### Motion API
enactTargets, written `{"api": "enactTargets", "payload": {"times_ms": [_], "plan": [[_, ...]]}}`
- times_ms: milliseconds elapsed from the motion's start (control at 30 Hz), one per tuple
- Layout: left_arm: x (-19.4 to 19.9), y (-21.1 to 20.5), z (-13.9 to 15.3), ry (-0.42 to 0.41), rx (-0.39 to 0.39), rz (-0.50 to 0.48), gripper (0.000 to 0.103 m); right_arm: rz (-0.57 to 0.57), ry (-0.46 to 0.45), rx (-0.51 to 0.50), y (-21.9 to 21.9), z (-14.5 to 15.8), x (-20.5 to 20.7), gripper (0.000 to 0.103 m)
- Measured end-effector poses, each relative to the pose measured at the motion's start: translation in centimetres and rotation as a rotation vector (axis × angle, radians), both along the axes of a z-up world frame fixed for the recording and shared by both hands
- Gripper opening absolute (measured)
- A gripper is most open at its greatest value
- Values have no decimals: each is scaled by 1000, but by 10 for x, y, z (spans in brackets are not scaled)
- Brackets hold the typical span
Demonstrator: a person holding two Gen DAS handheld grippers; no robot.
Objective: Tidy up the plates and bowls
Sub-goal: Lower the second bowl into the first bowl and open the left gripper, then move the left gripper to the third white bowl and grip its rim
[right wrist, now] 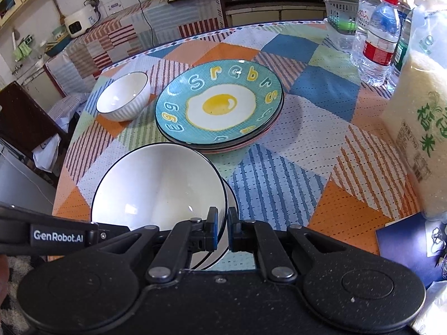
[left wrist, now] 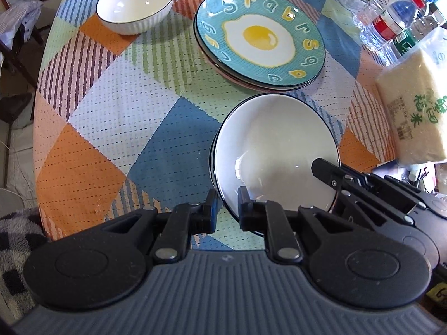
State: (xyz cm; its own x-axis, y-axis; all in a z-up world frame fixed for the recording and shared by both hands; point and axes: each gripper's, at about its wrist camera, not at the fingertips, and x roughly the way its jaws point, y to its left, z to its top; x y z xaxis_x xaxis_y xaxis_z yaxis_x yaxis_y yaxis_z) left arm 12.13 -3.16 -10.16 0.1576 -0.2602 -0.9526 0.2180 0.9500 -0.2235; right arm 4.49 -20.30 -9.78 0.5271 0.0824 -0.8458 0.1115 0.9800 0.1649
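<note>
A: OK, biggest first. Round table (right wrist: 293,145), patchwork cloth over it. Right edge: a bag of rice (right wrist: 419,128), grains visible through the clear plastic, with water bottles (right wrist: 377,42) bunched behind it at the far right.

B: Plates?

A: A stack of plates (right wrist: 220,106) in the middle. The top one is teal with a fried-egg print and letters around the rim. Darker and pinkish rims show under it; nothing on top.

B: Then the held bowl.

A: A white bowl (right wrist: 159,184) with a dark rim, near side, tilted, empty. A second rim shows just beneath it, so it looks like two nested bowls. Can't tell whether they touch the cloth.

B: Claws?

A: The left gripper (left wrist: 226,209) is pinched narrow on the near-left rim, one finger inside the bowl and one outside. The right gripper (right wrist: 222,229) is the same on the near-right rim, clamped on it. Each shows in the other's view.

B: Smallest?

A: A small ribbed white bowl (left wrist: 135,4), dark rim, far left on the table, upright, empty, well apart from the held bowl and just left of the plates.
</note>
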Motion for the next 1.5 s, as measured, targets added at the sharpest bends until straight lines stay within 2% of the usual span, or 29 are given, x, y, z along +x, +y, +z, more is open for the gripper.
{"api": "enactTargets", "payload": {"times_ms": [267,433,567,700,767,900,967,1133,1500], "plan": [[7,-2,-15,51,-4,6,15,25,11,-70,7,-10,6,9],[9,-7,-13,43,-5,-5,25,45,-6,-129,12,-11,10,9],[7,-4,-5,16,-3,-15,30,40,-1,-132,11,-10,12,11],[5,4,5,-9,-4,-28,31,29,-11,-90,9,-1,7,11],[4,9,12,-31,-5,-37,31,31,-12,-79,8,4,4,20],[1,19,28,-86,-11,-60,31,37,-18,-89,11,15,-2,28],[-1,24,35,-115,-5,-80,32,36,-22,-78,13,22,-4,37],[-2,36,52,-194,41,-137,38,52,-36,-57,20,36,-7,37],[21,85,75,-266,66,-157,42,127,-89,-78,64,60,0,60]]}}
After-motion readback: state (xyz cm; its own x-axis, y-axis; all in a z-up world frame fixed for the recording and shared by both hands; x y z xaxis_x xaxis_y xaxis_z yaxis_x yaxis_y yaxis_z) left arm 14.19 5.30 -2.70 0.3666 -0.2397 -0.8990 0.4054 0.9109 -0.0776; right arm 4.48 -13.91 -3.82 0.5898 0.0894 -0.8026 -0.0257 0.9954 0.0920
